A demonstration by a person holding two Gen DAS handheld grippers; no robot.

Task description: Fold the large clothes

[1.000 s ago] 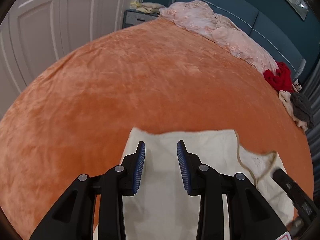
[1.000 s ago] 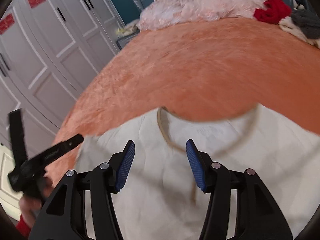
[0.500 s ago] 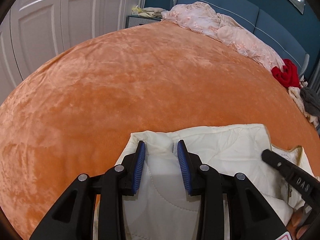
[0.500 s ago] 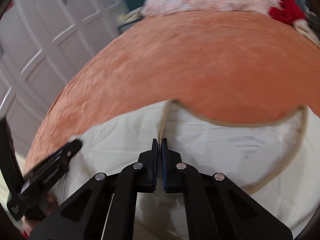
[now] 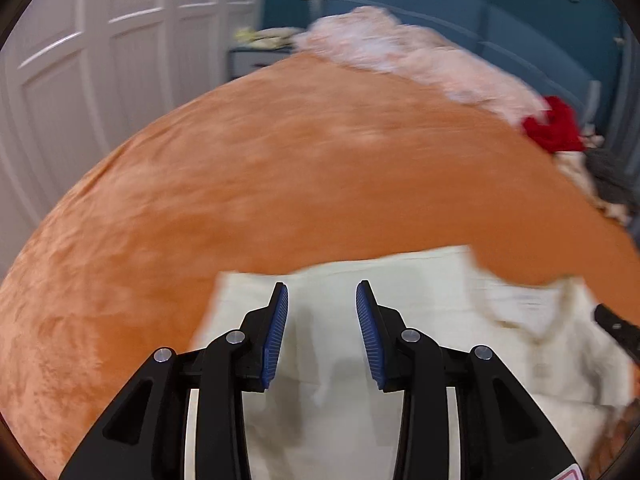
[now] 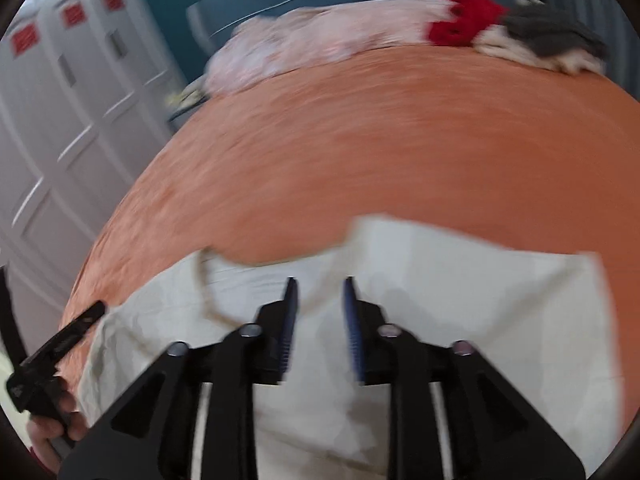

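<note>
A cream garment with a tan-trimmed neckline lies spread on the near part of the orange bedspread. My left gripper hovers over its left part, open, with nothing between the blue pads. My right gripper is over the middle of the garment, just right of the neckline. Its jaws are opening, with cloth below them and none pinched. The right wrist view shows the left gripper at the lower left, held by a hand. Both views are blurred by motion.
Crumpled pink bedding lies along the teal headboard. Beside it sit a red cloth and a grey and cream heap of clothes. White wardrobe doors stand to the left of the bed, with a nightstand at the far corner.
My right gripper shut at the garment's neckline, then moved right and opened again. The left gripper stayed open and shifted across the garment, whose raised near fold now lies flatter.
</note>
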